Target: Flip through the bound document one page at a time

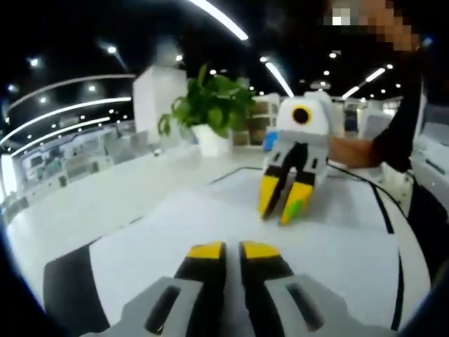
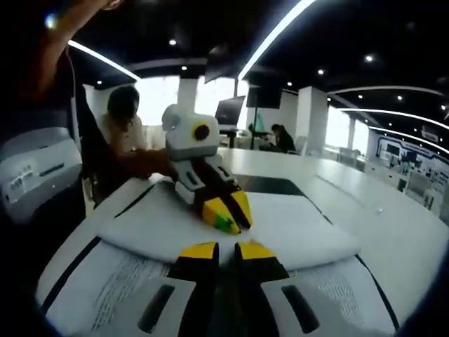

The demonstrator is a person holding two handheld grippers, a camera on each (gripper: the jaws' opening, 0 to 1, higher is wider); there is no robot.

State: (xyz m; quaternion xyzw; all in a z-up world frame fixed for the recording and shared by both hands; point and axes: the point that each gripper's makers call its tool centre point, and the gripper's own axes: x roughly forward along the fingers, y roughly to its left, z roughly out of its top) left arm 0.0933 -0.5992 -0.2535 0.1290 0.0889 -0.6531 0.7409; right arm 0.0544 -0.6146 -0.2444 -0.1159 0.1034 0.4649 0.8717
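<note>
So the document (image 2: 231, 232) is lying flat and open on a white table (image 1: 105, 196), basically a big white spread with a dark border strip along its outer edges. In the right gripper view you can see faint lines of print on the near pages, too blurry to read, and one page in the middle is bowed up off the rest, making a soft white hump. Its long side runs left to right across that view, with the near edge right under the right gripper (image 2: 219, 251).

The right gripper's yellow-tipped jaws look nearly together with just a thin gap, nothing between them. Same deal with the left gripper (image 1: 233, 251) in its own view: jaws nearly touching, holding nothing, hovering over a plain white page (image 1: 210, 232).

Each gripper shows in the other's view, tips angled down onto the paper. There's a potted plant (image 1: 210, 112) farther back on the table.
</note>
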